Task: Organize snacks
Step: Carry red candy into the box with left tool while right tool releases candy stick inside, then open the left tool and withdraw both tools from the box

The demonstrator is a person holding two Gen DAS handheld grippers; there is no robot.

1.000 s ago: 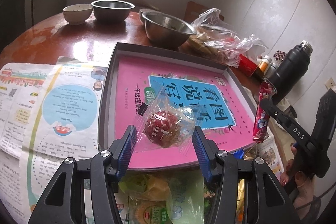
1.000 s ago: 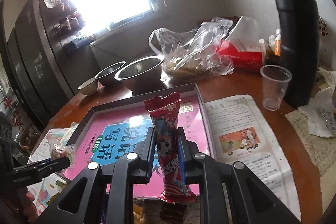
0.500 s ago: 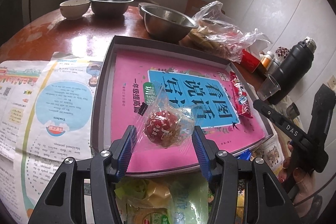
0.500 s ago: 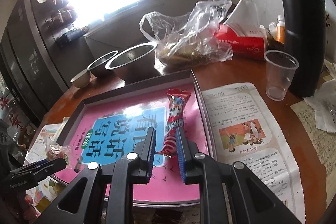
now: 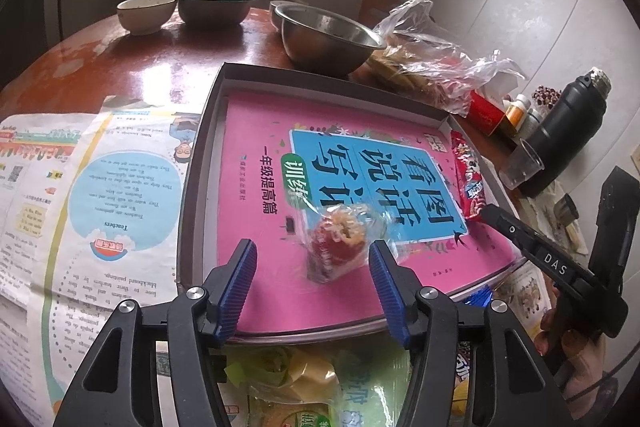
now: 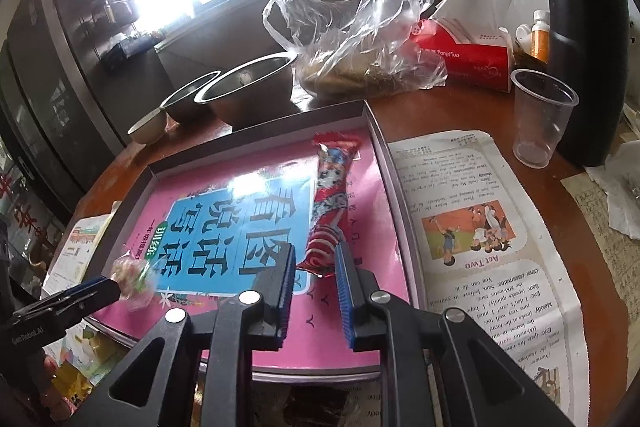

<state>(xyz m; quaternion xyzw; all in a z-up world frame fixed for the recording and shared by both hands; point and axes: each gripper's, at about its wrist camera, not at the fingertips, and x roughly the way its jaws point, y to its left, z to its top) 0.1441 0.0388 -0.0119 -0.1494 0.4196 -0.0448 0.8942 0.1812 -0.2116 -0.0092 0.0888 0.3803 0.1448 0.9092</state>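
A grey shallow box (image 5: 200, 155) holds a pink book and lies on the round table. On the book rests a red candy in a clear wrapper (image 5: 336, 247), between the fingers of my left gripper (image 5: 313, 253). Its jaws are opening; the left pad stands clear of the wrapper and the right pad is just beside it. A long red snack packet (image 6: 330, 187) lies flat along the box's right side. My right gripper (image 6: 317, 255) is shut on the packet's near end. The right wrist view also shows the candy (image 6: 132, 275) at the left gripper's tip.
Two steel bowls (image 5: 324, 35) and a ceramic bowl (image 5: 146, 13) stand behind the box. A clear plastic bag of food (image 6: 360, 39), a red tissue box (image 6: 460, 55), a plastic cup (image 6: 540, 115) and a black flask (image 6: 588, 39) crowd the right. Printed sheets (image 5: 92, 187) flank the box; more snack packets (image 5: 304, 395) lie in front.
The left jaws have widened and the wrapped candy has settled onto the book. The right gripper has come down, laying the red packet flat along the box's right side.
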